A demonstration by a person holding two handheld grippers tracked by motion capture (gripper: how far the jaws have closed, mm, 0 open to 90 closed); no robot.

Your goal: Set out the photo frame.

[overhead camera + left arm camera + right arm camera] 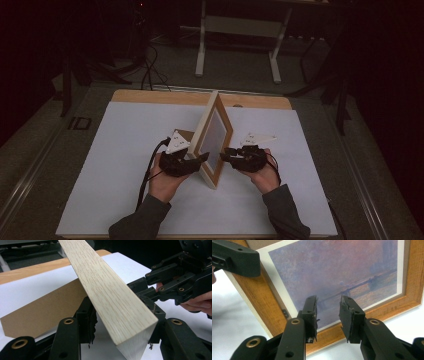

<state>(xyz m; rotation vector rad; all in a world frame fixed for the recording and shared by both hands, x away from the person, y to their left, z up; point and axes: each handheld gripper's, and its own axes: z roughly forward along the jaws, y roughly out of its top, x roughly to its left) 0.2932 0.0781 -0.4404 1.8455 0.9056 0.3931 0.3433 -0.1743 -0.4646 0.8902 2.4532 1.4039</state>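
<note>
A wooden picture frame [214,134] stands on edge in the middle of the table, its print of a hazy purple river scene [342,270] facing right. A brown cardboard back stand [42,312] sticks out on its left side. My left gripper [201,158] straddles the frame's near light-wood edge [110,290], with a pad against each side. My right gripper [226,154] points at the print from the right. Its jaws [328,305] stand apart with nothing between them, close to the glass just above the lower rail. A hand holds each gripper.
A white sheet [125,165] covers most of the wooden tabletop [150,96]. Behind the table stands a white-legged bench [240,25], and cables [149,70] lie on the dark floor. Cables trail from both grippers toward the near edge.
</note>
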